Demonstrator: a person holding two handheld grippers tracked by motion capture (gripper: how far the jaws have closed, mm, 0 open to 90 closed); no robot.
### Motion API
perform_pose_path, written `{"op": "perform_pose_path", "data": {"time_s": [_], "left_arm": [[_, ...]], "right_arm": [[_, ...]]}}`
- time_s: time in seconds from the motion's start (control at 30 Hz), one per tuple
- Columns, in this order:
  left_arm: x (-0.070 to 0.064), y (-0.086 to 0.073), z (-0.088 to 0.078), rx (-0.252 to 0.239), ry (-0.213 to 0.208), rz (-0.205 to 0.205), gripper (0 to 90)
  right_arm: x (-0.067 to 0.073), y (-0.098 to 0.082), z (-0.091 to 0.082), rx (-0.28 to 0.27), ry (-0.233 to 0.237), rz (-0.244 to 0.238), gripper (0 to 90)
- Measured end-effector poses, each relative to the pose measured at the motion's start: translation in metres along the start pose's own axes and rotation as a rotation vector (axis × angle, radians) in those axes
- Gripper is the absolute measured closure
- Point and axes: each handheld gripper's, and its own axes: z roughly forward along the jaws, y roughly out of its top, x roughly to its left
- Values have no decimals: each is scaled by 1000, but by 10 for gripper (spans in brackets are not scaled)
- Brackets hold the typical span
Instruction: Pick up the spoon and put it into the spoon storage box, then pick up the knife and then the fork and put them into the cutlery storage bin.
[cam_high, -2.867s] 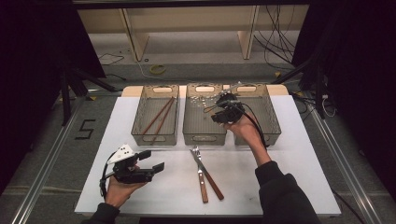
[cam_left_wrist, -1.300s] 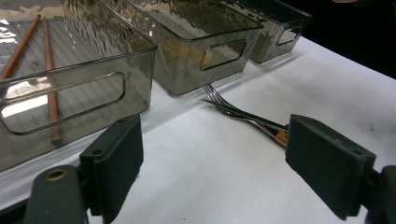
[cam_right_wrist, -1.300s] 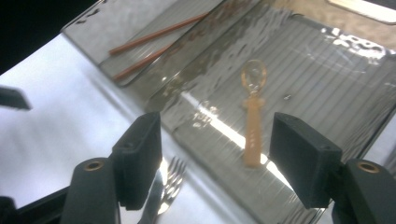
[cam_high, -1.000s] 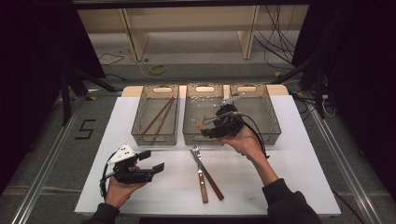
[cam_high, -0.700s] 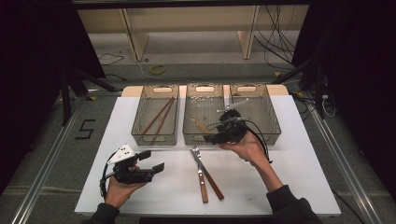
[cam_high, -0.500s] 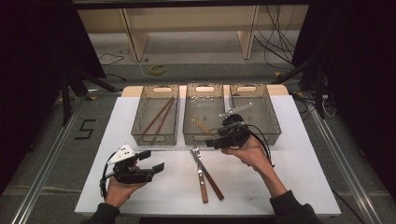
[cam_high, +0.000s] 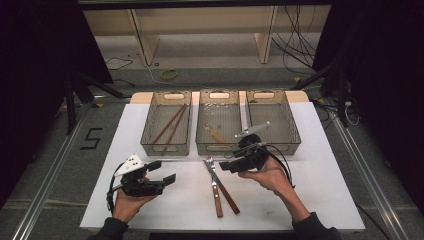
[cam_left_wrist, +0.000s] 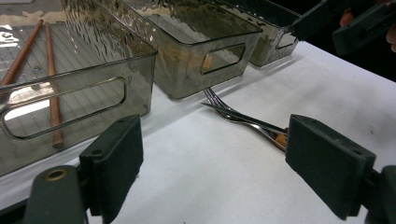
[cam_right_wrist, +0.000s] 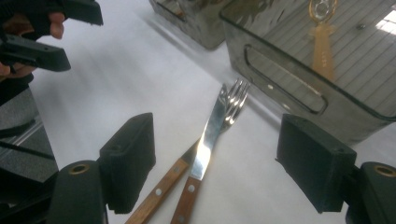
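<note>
A knife and a fork with wooden handles (cam_high: 218, 197) lie crossed on the white table, in front of the middle bin (cam_high: 217, 148). My right gripper (cam_high: 229, 161) hovers just right of their metal ends and points left. Its jaws have just been opening and stand wide, with nothing pressed between them. In the right gripper view the knife blade (cam_right_wrist: 208, 135) lies over the fork (cam_right_wrist: 235, 97), below and between the jaws of the right gripper (cam_right_wrist: 224, 163). My left gripper (cam_high: 164, 171) rests open at the front left. In the left gripper view the left gripper (cam_left_wrist: 219, 158) faces the fork (cam_left_wrist: 233, 115).
Three clear bins stand in a row at the back. The left bin (cam_high: 166, 146) holds two brown chopsticks (cam_high: 170, 125), the middle bin a pale spoon-like piece (cam_high: 215, 132). The right bin (cam_high: 295, 130) lies behind my right hand. Dark floor surrounds the table.
My right hand has come back from over the bins, toward the person and slightly left and down, to beside the cutlery. The left hand has not moved.
</note>
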Motion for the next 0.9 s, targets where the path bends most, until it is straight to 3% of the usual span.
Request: {"op": "perform_pose_path", "data": {"time_s": [0.63, 0.9], "left_arm": [[0, 0, -1, -3, 2, -5, 187], [0, 0, 0, -2, 3, -4, 187]], "right_arm": [[6, -19, 4, 71, 2, -15, 282], [11, -27, 10, 129, -9, -27, 283]]}}
